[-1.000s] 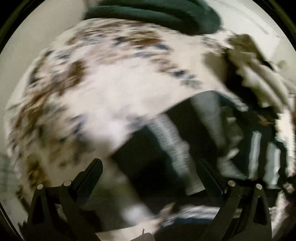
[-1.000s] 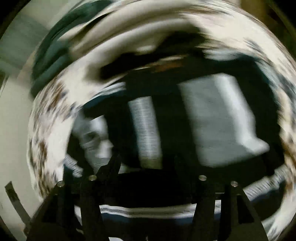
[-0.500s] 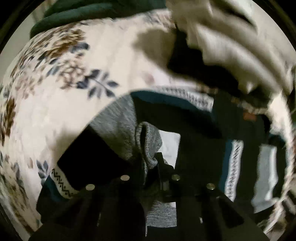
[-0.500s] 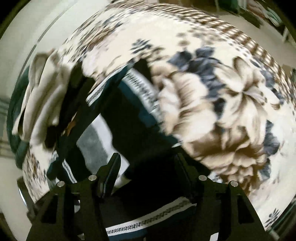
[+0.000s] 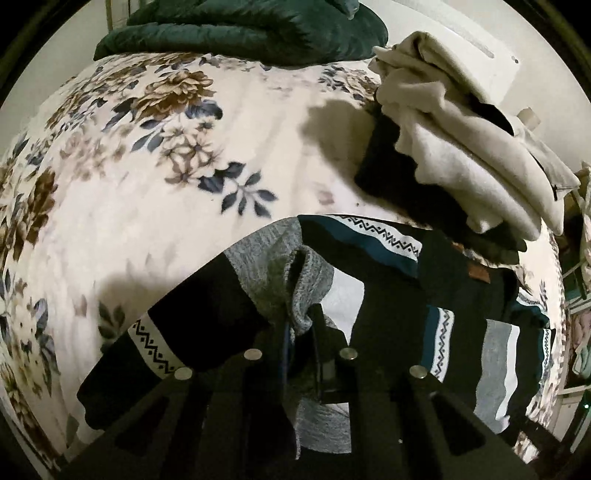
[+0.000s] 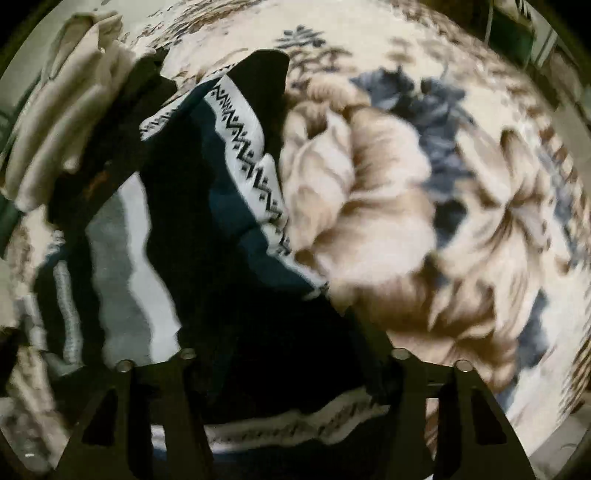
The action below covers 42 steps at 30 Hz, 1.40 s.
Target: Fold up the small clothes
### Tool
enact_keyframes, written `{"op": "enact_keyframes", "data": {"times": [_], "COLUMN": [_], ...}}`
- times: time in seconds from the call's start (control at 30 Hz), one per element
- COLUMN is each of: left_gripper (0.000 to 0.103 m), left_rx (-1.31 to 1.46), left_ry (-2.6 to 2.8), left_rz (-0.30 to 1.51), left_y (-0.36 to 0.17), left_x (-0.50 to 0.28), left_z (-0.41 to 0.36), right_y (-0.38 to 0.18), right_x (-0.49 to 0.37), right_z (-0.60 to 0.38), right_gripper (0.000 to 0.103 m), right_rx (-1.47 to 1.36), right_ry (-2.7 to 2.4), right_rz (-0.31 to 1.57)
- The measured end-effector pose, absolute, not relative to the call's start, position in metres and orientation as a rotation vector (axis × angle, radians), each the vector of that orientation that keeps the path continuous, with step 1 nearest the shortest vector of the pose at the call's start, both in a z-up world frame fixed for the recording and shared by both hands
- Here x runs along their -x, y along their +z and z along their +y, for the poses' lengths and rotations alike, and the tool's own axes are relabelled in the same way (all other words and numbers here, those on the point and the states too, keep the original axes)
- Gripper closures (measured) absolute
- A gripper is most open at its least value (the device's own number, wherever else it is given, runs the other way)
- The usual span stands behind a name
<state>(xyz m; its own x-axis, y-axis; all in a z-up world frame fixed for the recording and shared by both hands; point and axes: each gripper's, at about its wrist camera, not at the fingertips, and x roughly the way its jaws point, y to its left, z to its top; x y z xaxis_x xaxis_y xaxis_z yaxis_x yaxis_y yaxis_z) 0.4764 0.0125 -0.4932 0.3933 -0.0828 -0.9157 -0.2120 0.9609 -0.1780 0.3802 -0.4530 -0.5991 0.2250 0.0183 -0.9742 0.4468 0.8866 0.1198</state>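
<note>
The left gripper (image 5: 301,325) has its jaws together on a raised fold of grey knit that belongs to the sweater (image 5: 373,266); the fold stands up like a small loop between the two black fingers. The sweater is dark, with grey and white blocks, teal stripes and white bands that carry a black zigzag pattern. It lies spread on the floral blanket (image 5: 147,177), and in the left wrist view it goes from the near left, where one zigzag band sits on a dark part, to the far right, where a small brown patch is seen on the dark cloth.

The right gripper (image 6: 284,354) has its jaws apart, and they have just been closing. Dark cloth of the sweater (image 6: 236,236) lies between the fingers, near its right edge, but this view is blurred and I cannot tell if the pads press on it. To the right of this edge the blanket (image 6: 388,229) shows a big beige flower with blue-grey leaves.

Beyond the sweater, at the far right in the left wrist view, there is a pile of cream clothes (image 5: 454,147) on top of some dark cloth. At the far end of the blanket lies a dark green quilt (image 5: 251,29). In the right wrist view the cream clothes (image 6: 62,110) are at the far left.
</note>
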Motion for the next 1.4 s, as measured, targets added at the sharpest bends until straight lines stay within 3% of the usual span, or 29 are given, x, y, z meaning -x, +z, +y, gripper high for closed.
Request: {"op": "enact_keyframes", "data": {"times": [0.13,0.27,0.33,0.37,0.43,0.5,0.63,0.8,1.03,1.2,1.27,1.3,1.33,1.37,1.4], "left_gripper": [0.094,0.088,0.063,0.057,0.026,0.013,0.013,0.013,0.013,0.014,0.026,0.052,0.088,0.101,0.101], "left_rx": [0.259,0.222,0.194,0.189,0.202,0.218,0.302,0.466,0.762,1.036,1.081,1.084,1.072,1.059,1.039], "left_ry": [0.070,0.081,0.106,0.110,0.124,0.147,0.199,0.371,0.697,0.797,0.767,0.747,0.727,0.702,0.698], "left_rz": [1.199,1.205,1.201,1.193,1.162,1.142,1.148,1.214,1.298,1.225,1.198,1.185,1.186,1.184,1.165], "left_y": [-0.504,-0.502,-0.497,-0.493,-0.484,-0.474,-0.462,-0.469,-0.521,-0.562,-0.571,-0.573,-0.574,-0.572,-0.565], "left_x": [-0.475,-0.470,-0.468,-0.466,-0.461,-0.451,-0.409,-0.297,-0.145,-0.105,-0.111,-0.117,-0.125,-0.133,-0.138], "left_z": [0.012,0.007,0.004,0.004,0.008,0.016,0.044,0.105,0.211,0.258,0.265,0.265,0.265,0.264,0.263], "right_y": [-0.589,-0.589,-0.577,-0.570,-0.560,-0.548,-0.534,-0.541,-0.559,-0.569,-0.573,-0.575,-0.578,-0.580,-0.581], "right_x": [-0.379,-0.376,-0.373,-0.370,-0.366,-0.366,-0.366,-0.361,-0.357,-0.358,-0.361,-0.361,-0.362,-0.363,-0.363], "right_z": [-0.491,-0.505,-0.496,-0.491,-0.480,-0.459,-0.400,-0.333,-0.268,-0.240,-0.226,-0.221,-0.215,-0.210,-0.206], "right_gripper": [0.069,0.066,0.054,0.044,0.035,0.028,0.016,0.016,0.016,0.016,0.016,0.016,0.016,0.016,0.016], "right_rx": [-0.435,-0.522,-0.470,-0.455,-0.438,-0.404,-0.371,-0.335,-0.242,-0.217,-0.186,-0.178,-0.162,-0.154,-0.149], "right_ry": [-0.506,-0.423,-0.384,-0.367,-0.344,-0.317,-0.220,-0.092,0.023,0.032,0.036,0.039,0.042,0.044,0.045], "right_rz": [1.241,1.293,1.306,1.310,1.305,1.307,1.326,1.404,1.506,1.547,1.551,1.545,1.551,1.555,1.557]}}
